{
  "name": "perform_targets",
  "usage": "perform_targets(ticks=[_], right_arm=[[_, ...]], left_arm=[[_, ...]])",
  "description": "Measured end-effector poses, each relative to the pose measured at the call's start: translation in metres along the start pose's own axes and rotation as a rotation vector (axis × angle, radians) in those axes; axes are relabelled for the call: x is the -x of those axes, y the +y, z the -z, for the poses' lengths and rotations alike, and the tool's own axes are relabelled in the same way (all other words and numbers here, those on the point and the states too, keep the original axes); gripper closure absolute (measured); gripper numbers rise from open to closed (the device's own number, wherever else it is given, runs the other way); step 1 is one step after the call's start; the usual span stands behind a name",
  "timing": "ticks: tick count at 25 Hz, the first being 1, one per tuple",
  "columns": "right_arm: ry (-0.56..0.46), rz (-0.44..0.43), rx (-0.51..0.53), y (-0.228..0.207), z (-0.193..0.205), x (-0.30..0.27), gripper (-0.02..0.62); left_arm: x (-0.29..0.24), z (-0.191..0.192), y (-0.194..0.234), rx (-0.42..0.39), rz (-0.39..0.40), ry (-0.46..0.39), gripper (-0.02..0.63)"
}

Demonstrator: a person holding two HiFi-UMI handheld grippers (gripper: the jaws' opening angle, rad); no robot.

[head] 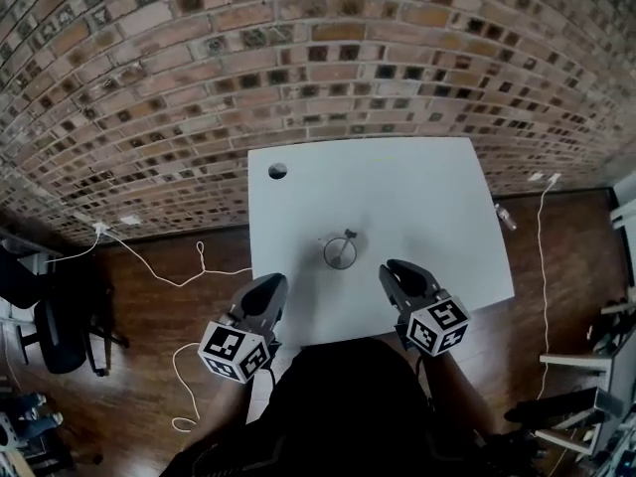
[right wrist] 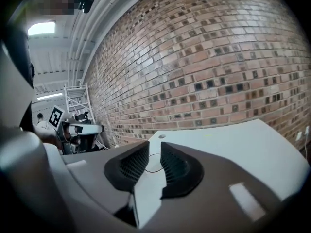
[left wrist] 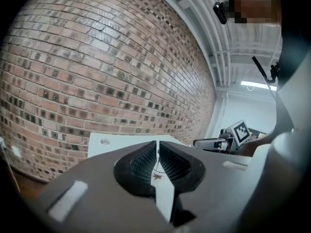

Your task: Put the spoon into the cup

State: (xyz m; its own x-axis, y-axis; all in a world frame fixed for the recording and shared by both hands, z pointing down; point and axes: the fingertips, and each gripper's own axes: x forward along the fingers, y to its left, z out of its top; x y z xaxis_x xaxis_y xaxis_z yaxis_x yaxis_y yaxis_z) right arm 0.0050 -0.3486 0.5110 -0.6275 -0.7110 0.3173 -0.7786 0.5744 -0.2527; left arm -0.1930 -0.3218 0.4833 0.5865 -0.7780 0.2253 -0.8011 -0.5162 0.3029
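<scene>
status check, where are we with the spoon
Left gripper barely apart, right gripper open, both empty. Spoon already in cup. Nothing in the way.

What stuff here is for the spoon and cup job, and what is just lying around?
For the job:
- cup
- spoon, already in the cup
- left gripper
- right gripper
- table

Just lying about:
- cable on the floor
- chair
- hole in the table
</scene>
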Motion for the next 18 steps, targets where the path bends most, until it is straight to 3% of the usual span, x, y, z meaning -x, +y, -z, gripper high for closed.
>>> perform_targets(ticks=[3, 8, 15, 18], right_arm=[[-0.069, 0.046, -0.007, 0.000, -0.013, 0.023, 0.589], [-0.113, 0.027, -0.009, -0.005, -0.022, 0.047, 0.589], [-0.123, -0.031, -0.014, -0.034, -0.030, 0.081, 0.589], [-0.111, -0.071, -0.026, -0.044, -0.025, 0.088, 0.589]], left_arm=[[-0.008, 0.010, -0.001, -0.018, 0.038, 0.027, 0.598], [-0.013, 0.004, -0.024, -0.037, 0.042, -0.004, 0.606], [-0.017, -0.008, -0.079, -0.025, -0.059, -0.015, 0.606], [-0.019, -0.004, -0.103, -0.058, -0.087, -0.005, 0.606]])
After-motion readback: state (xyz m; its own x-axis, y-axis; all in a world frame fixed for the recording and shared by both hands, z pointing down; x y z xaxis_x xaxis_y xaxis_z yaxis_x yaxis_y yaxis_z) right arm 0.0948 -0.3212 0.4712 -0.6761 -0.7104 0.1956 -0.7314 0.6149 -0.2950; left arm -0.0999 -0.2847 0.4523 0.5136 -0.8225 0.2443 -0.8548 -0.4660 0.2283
